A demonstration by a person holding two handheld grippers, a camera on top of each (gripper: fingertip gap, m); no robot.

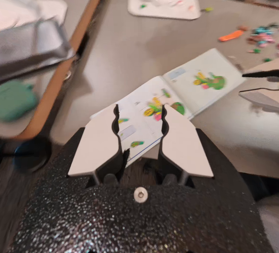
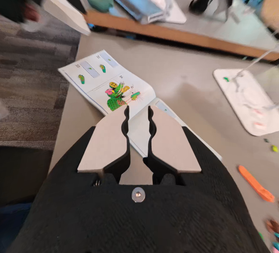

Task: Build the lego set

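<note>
An open instruction booklet (image 1: 203, 71) with coloured pictures of a green brick model lies on the grey table (image 1: 128, 46). My left gripper (image 1: 140, 105) hovers over its left page, jaws wide apart, nothing between the pads. My right gripper (image 2: 138, 106) hovers over the same booklet (image 2: 105, 72) near its fold, jaws narrower but apart, nothing between them. The right gripper also shows at the right edge of the left wrist view (image 1: 241, 84), beside the booklet's right page.
A white tray (image 1: 163, 9) with small bits lies farther back; it also shows in the right wrist view (image 2: 247, 102). An orange flat tool (image 1: 231, 35) and a pile of small coloured bricks (image 1: 264, 36) lie at the right. A wood-edged second table (image 1: 84, 24) stands left. Carpet (image 2: 30, 80) lies beyond the table's edge.
</note>
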